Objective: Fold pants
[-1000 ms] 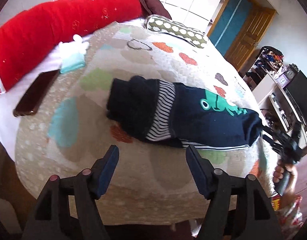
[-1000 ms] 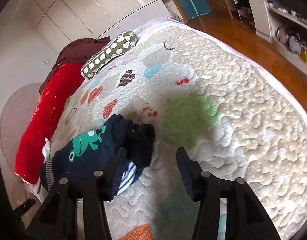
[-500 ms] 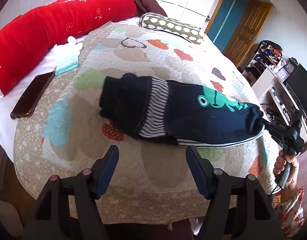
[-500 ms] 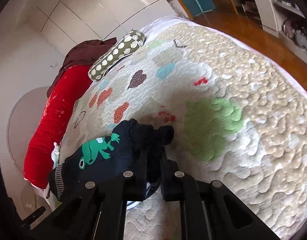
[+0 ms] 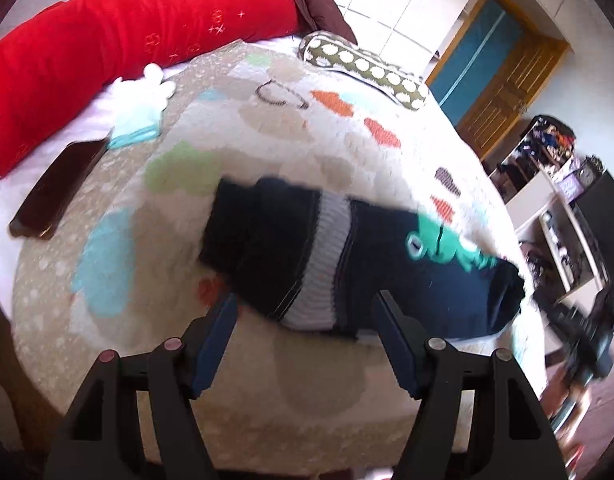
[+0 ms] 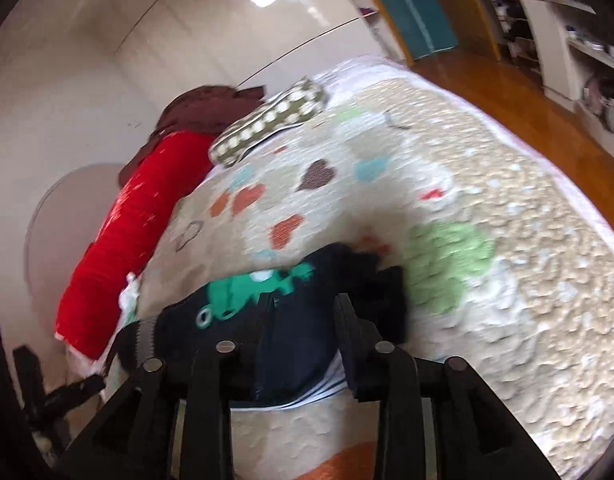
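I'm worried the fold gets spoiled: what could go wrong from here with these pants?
The right gripper has its jaws just opening, with the end of the pants between them. Pulling back could snag the fabric and undo the fold. That end also lies near the edge of the quilt, so a tug might slide it off.

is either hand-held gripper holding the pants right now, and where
Left hand-held gripper holds nothing. Right hand-held gripper straddles the pants at their end, just reopening; grip unclear.
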`<state>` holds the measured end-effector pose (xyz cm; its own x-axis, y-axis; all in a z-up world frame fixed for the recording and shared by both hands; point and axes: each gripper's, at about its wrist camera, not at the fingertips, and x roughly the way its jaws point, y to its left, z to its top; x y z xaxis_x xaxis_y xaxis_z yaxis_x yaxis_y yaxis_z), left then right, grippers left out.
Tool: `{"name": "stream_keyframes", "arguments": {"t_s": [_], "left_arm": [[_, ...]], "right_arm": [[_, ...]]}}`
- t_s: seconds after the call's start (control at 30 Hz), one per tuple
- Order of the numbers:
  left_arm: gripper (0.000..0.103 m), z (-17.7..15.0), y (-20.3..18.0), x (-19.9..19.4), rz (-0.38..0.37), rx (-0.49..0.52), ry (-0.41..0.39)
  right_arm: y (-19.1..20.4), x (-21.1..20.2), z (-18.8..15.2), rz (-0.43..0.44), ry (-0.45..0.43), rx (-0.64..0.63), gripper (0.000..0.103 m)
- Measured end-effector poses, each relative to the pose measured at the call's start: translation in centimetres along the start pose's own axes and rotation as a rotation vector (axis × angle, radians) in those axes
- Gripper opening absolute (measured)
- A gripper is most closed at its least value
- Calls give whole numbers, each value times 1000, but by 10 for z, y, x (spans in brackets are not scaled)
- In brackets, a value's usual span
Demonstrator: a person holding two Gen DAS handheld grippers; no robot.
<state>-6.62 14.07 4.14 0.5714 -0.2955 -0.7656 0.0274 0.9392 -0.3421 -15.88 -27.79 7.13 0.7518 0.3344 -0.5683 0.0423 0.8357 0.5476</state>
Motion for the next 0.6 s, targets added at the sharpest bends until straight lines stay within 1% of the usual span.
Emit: {"name": "stream_keyframes", "arguments": {"t_s": [0.03, 0.07, 0.13, 0.17, 0.23, 0.27, 0.3, 0.33, 0.37, 0.4, 0.43, 0.47, 0.6], "left_arm": [[71, 8, -5, 7, -7, 6, -6], [71, 13, -9, 14, -7, 13, -11], [71, 26, -12, 35, 3, 33, -12], [71, 32, -9, 45, 19, 31, -5], [71, 43, 6, 69, 92, -9, 25], [70, 47, 17, 81, 114, -41, 39], [66, 52, 27, 92, 107, -54, 54], [66, 54, 31, 97, 127, -50, 60], [66, 57, 34, 104, 159, -41, 70], [66, 57, 36, 107, 154, -40, 76], [66, 57, 35, 107, 154, -37, 74], [66, 56, 33, 106, 154, -30, 70], [67, 46, 28, 101, 175, 1, 50]], "right_arm": [[9, 10, -5, 19, 31, -24, 50], [18, 25, -8, 12, 58, -48, 50], [25, 49, -17, -33, 92, -86, 50], [23, 59, -21, -52, 107, -88, 50], [10, 70, -27, -63, 124, -44, 50], [-2, 72, -27, -52, 126, -6, 50], [-12, 70, -27, -26, 121, 28, 49], [-23, 66, -26, 2, 113, 56, 48], [-29, 63, -22, 12, 107, 75, 46], [-36, 59, -21, 25, 103, 92, 42], [-43, 55, -19, 37, 100, 114, 37], [-51, 52, -17, 57, 98, 143, 36], [-68, 54, -17, 123, 84, 240, 35]]}}
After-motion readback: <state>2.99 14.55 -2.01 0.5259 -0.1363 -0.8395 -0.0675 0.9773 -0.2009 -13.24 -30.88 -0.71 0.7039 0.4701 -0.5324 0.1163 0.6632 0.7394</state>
